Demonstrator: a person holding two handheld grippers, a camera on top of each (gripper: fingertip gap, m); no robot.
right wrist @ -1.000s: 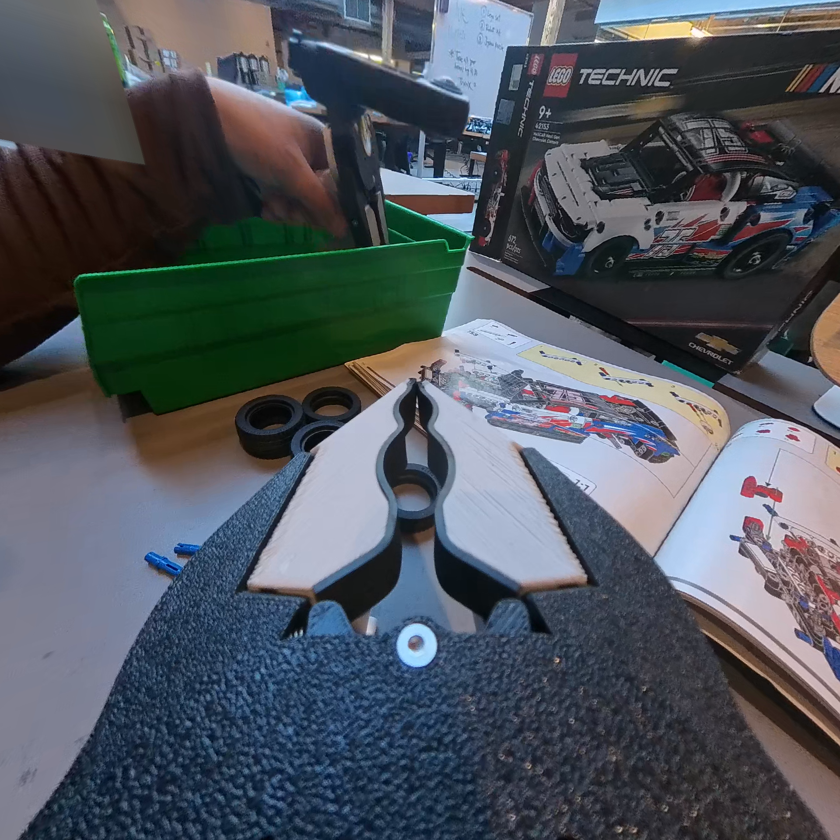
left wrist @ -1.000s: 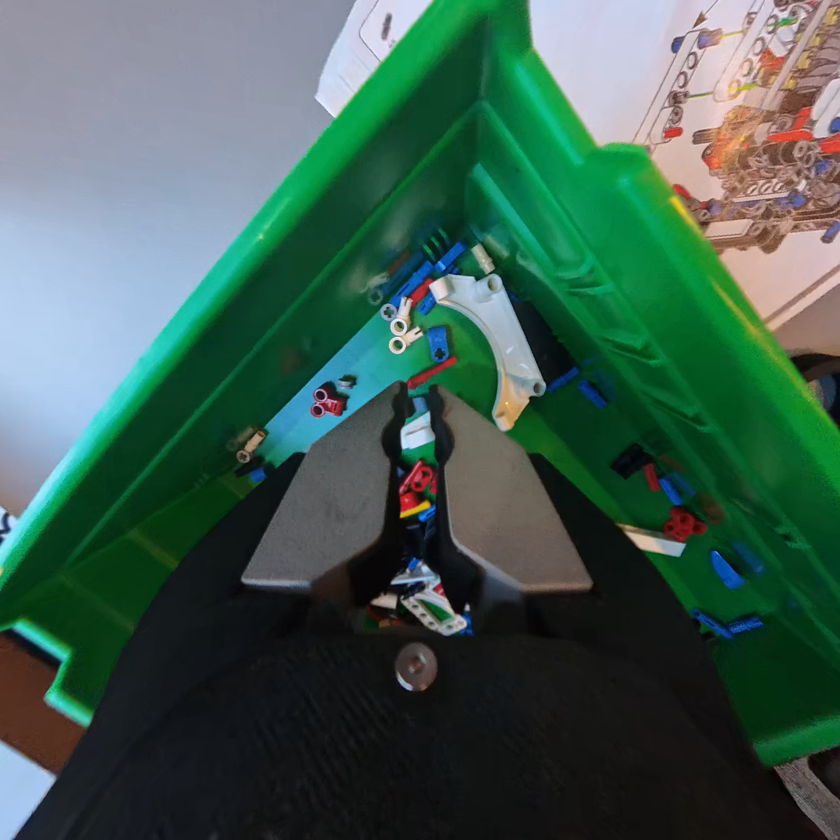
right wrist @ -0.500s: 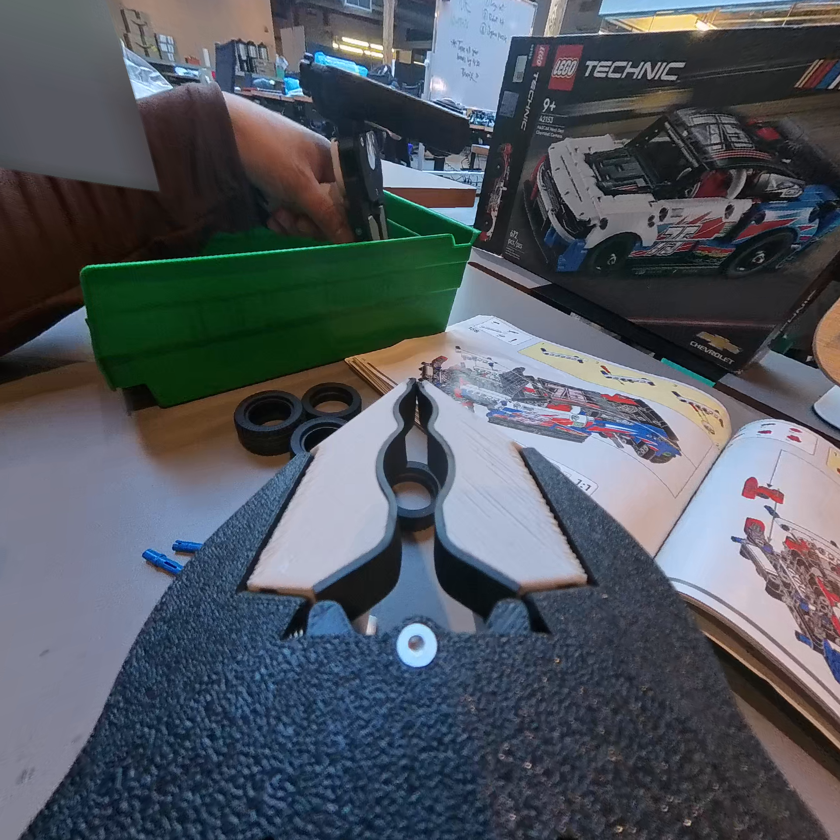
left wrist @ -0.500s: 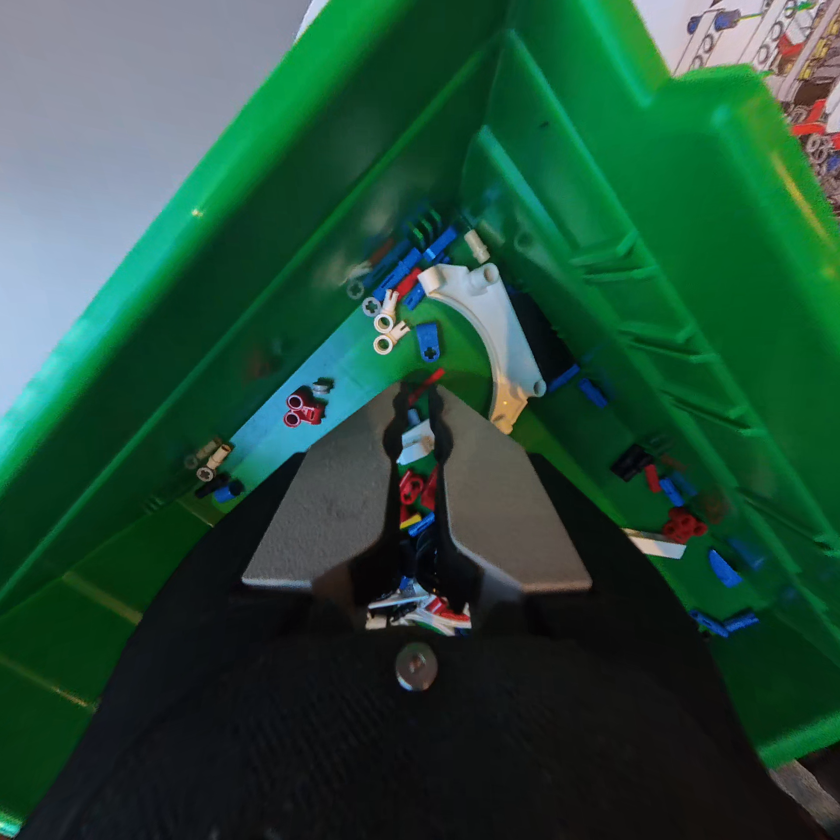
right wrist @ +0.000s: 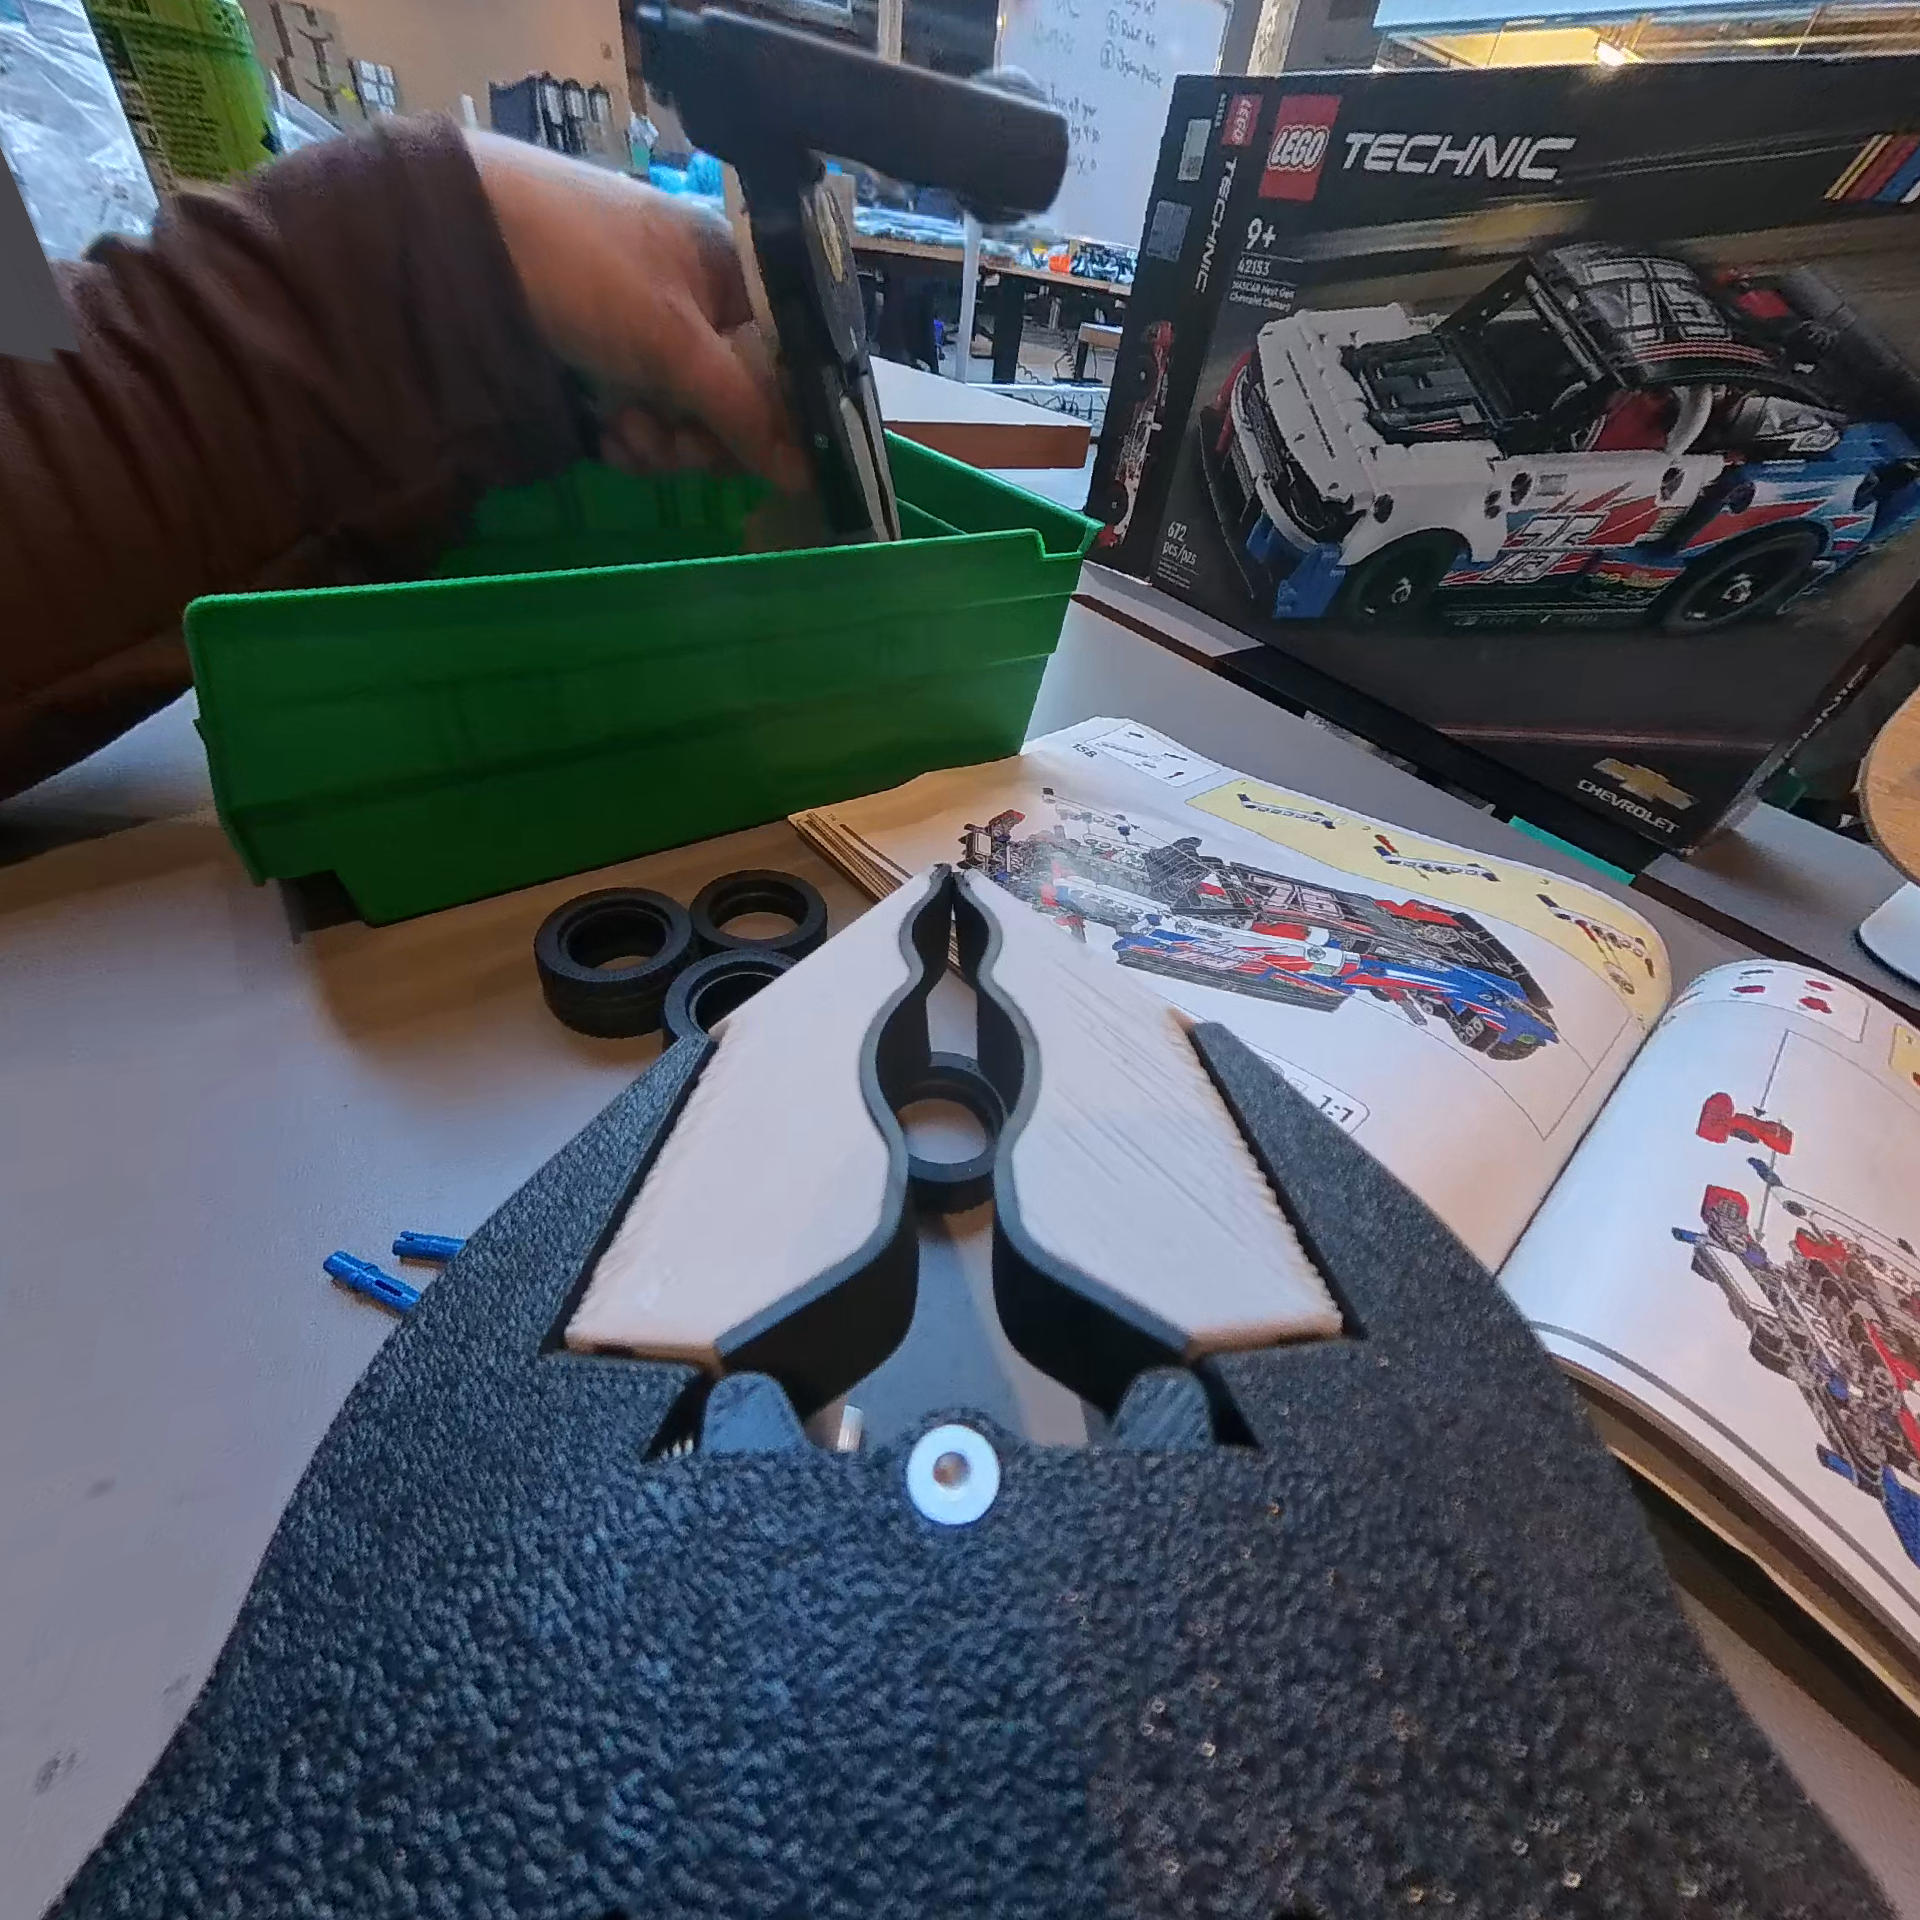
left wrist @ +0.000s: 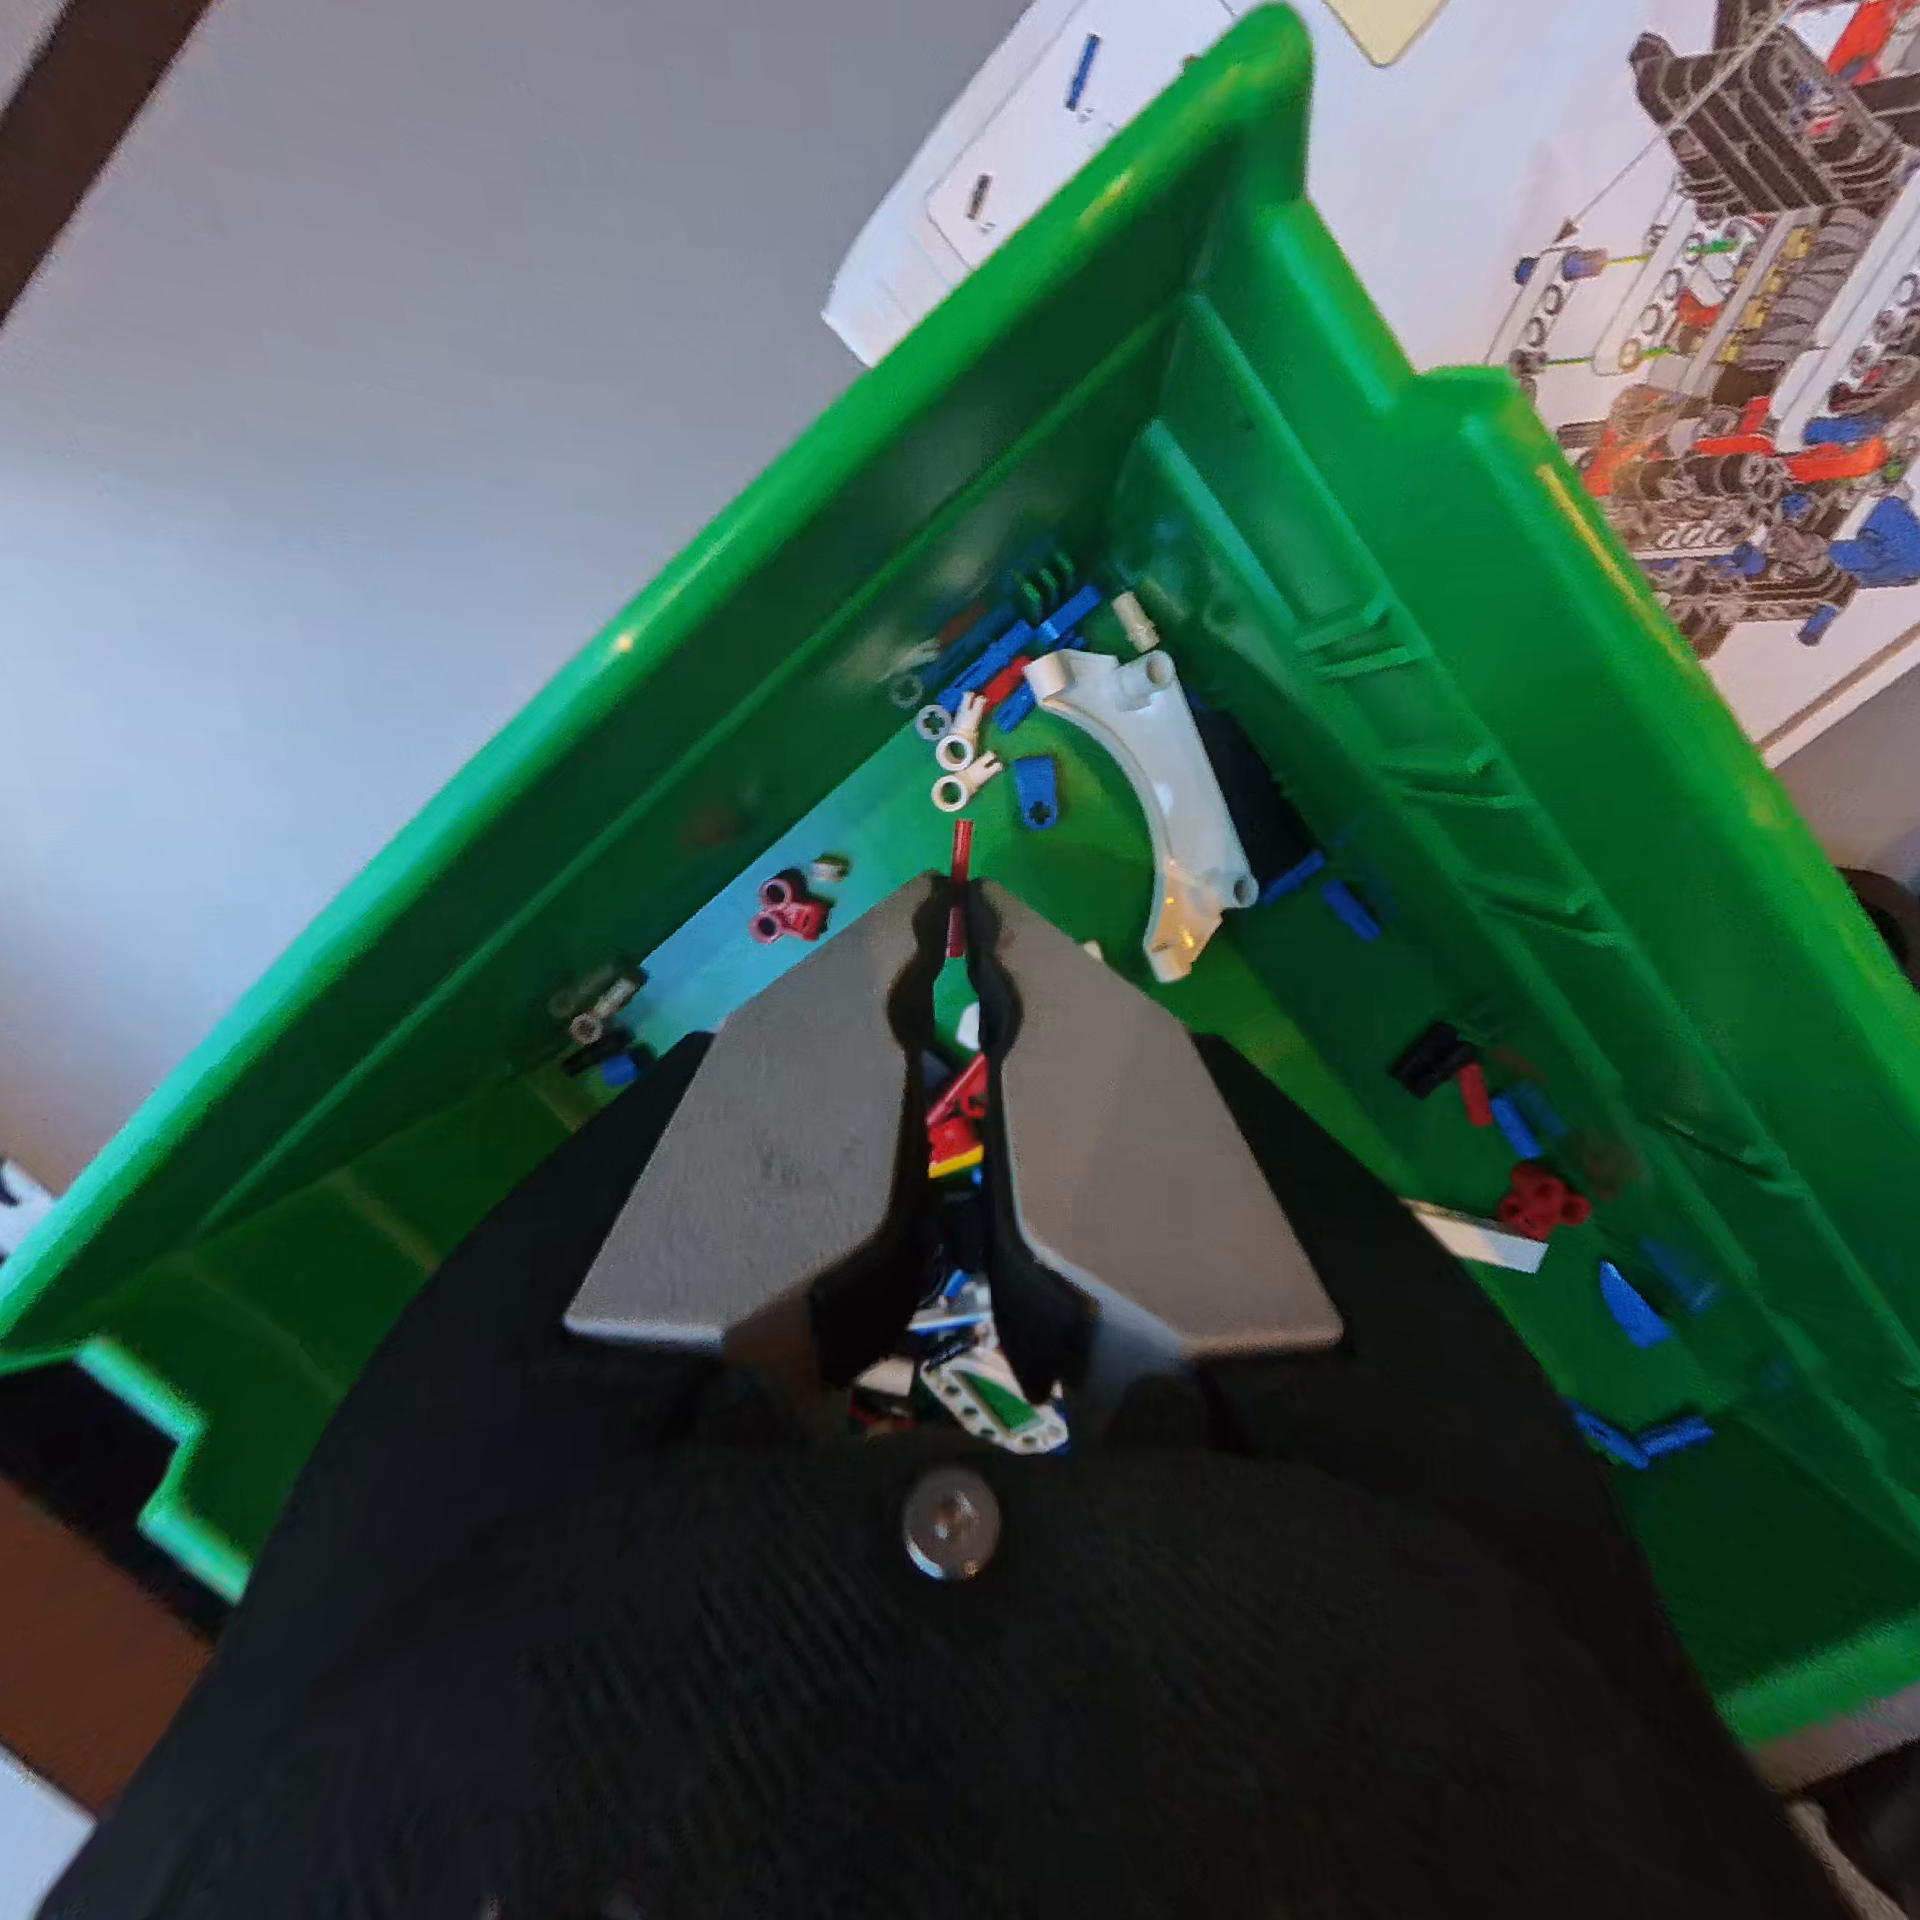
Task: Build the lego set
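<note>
In the left wrist view my left gripper (left wrist: 958, 889) is inside the green bin (left wrist: 727, 644), shut on a thin red axle (left wrist: 963, 852) that sticks out past the tips. Loose pieces lie around it: a white arch (left wrist: 1164, 790), white connectors (left wrist: 961, 764), red connectors (left wrist: 790, 912) and blue pins (left wrist: 1351, 909). In the right wrist view my right gripper (right wrist: 951, 885) is shut, low over the table beside the bin (right wrist: 623, 707). A black ring (right wrist: 948, 1132) shows through the gap between its fingers; I cannot tell whether it is held.
Three black tyres (right wrist: 613, 956) lie in front of the bin. Two blue pins (right wrist: 384, 1273) lie on the table at left. An open instruction booklet (right wrist: 1351, 935) lies at right, with the set's box (right wrist: 1507, 416) behind. A hand in a brown sleeve (right wrist: 312, 364) holds the left gripper's body (right wrist: 831, 416) over the bin. Some 25 cm of space lies between my two pairs of fingers. My left gripper's tips are some 5 cm from the white arch (left wrist: 1164, 790).
My left gripper closed on the red axle that lay on the bin floor and pulled back a little with it. The right gripper has barely moved.
</note>
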